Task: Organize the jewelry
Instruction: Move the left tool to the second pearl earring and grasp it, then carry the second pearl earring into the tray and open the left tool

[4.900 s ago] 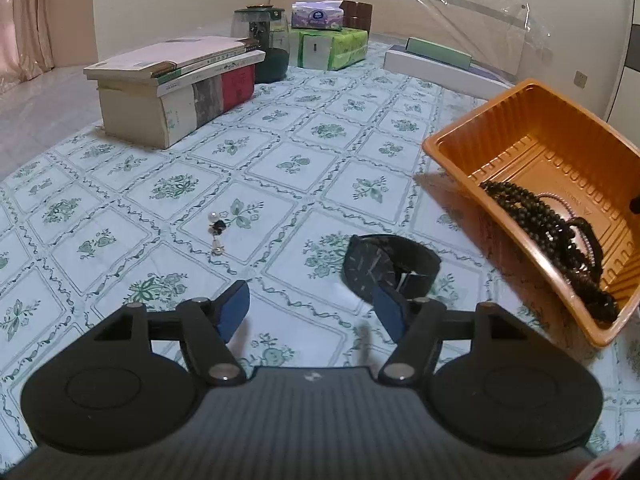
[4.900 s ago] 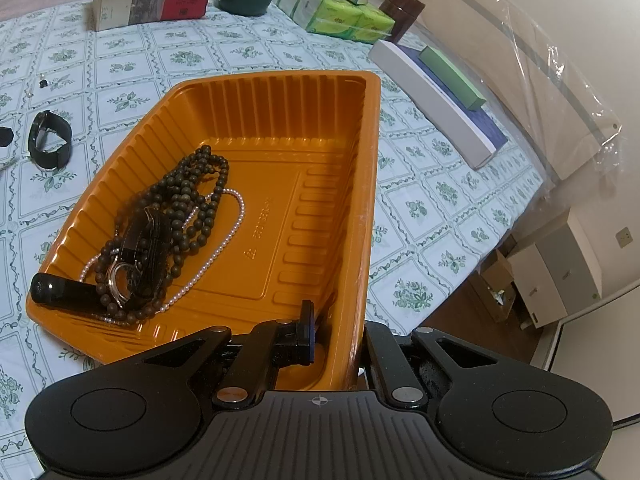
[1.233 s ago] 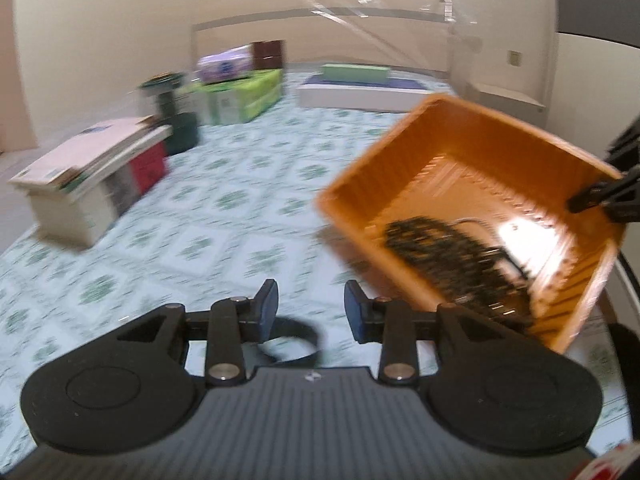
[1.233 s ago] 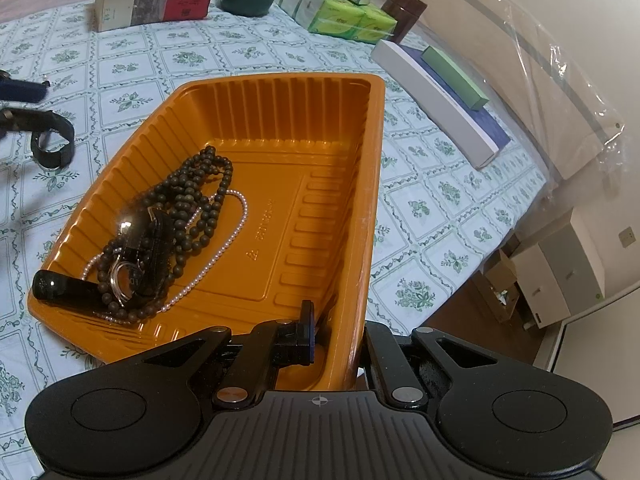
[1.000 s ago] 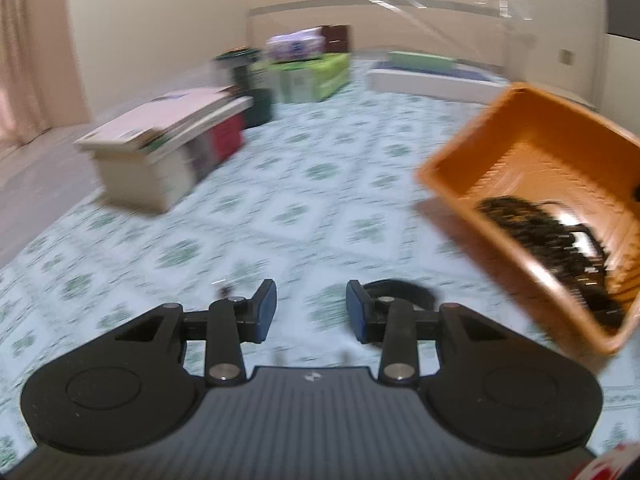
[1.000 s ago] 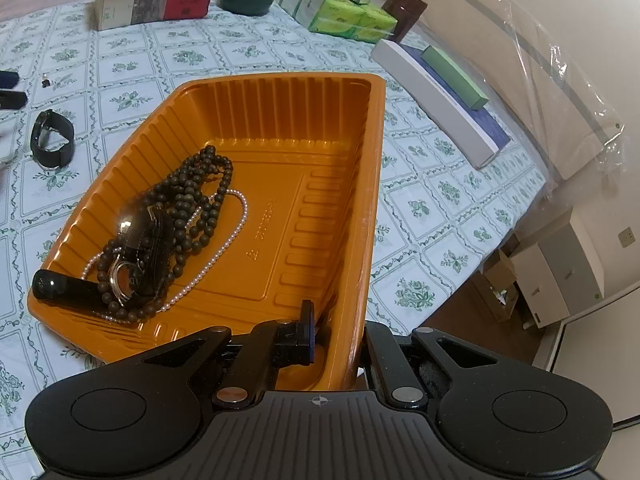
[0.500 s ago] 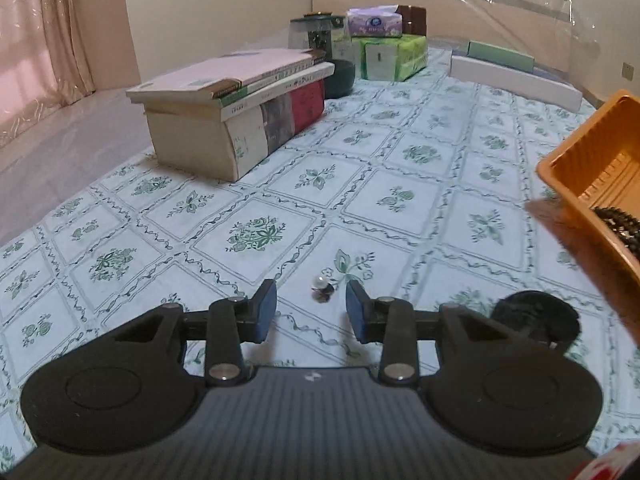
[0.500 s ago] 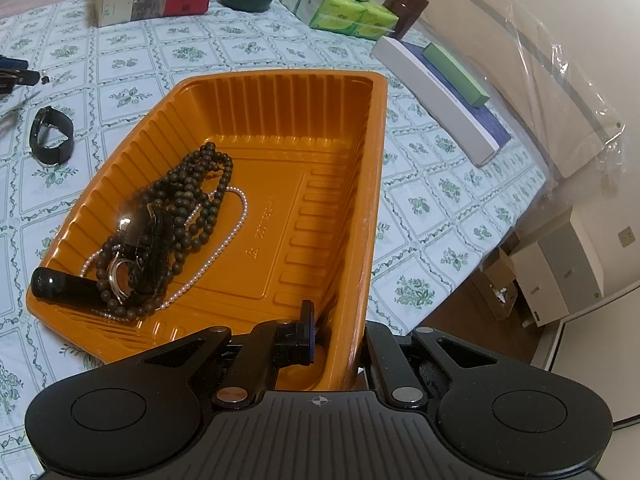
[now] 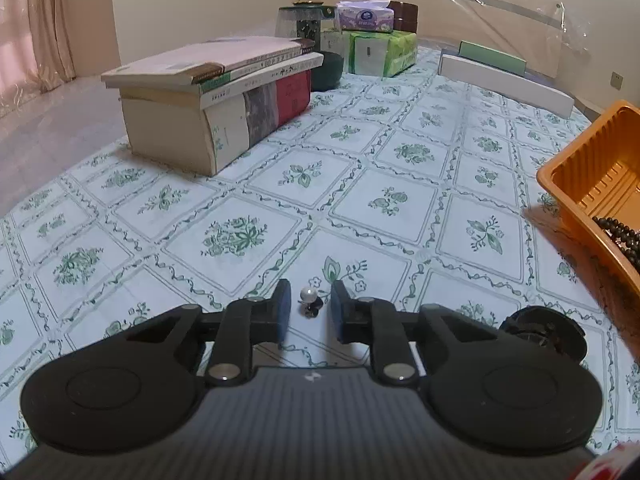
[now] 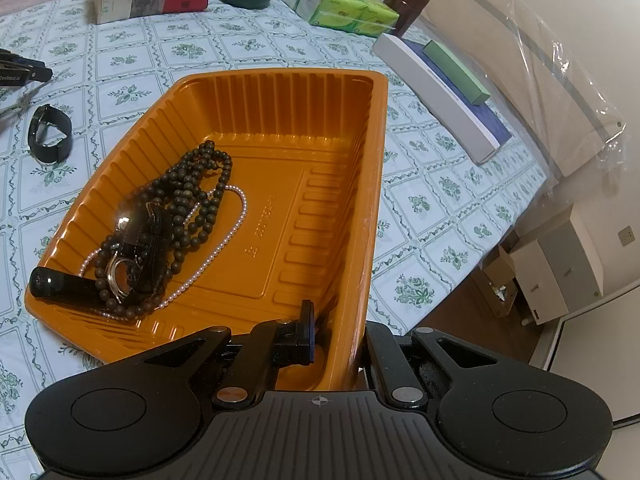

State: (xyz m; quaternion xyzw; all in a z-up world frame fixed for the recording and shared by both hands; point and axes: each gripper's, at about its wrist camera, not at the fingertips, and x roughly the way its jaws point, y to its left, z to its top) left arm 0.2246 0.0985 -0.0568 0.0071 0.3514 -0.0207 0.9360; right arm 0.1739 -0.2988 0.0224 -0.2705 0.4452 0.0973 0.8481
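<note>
A: Left wrist view?
B: The left tongs (image 9: 307, 312) are closing around a pearl earring (image 9: 308, 300) on the tabletop (image 9: 384, 168), pads not touching. The watch (image 9: 544, 334) is half hidden behind them.
A: Right?
B: The right tongs (image 10: 338, 332) are clenched on the tray (image 10: 376, 168) wall; one finger is hidden behind it.
</note>
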